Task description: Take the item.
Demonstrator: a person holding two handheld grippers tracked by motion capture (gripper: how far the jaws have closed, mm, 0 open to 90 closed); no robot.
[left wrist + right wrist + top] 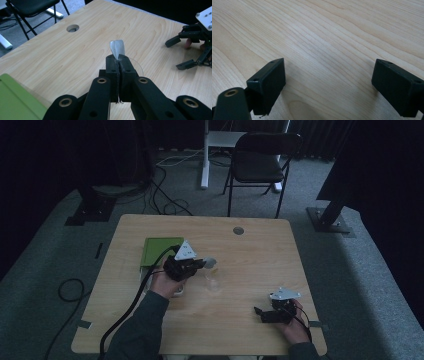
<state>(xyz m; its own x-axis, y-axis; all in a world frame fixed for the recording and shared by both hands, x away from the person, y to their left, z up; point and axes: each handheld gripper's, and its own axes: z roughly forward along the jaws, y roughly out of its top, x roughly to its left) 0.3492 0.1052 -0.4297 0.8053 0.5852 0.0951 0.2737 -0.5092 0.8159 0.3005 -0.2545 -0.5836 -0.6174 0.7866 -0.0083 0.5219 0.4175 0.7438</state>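
You're working at a light wooden table [250,255] with a round cable hole [238,230] near its far edge. A green board [157,250] lies well left of that hole, a clear glass [214,282] nearer you.

High view: looked forward and down from above the near edge, taking in the whole desk [250,250] and a chair [260,160] beyond.
Left gripper view: sat close behind its jaws, facing across the desk toward that chair [27,7] and the right gripper [192,50].
Right gripper view: sat very near the desk [324,37], looking down along it.
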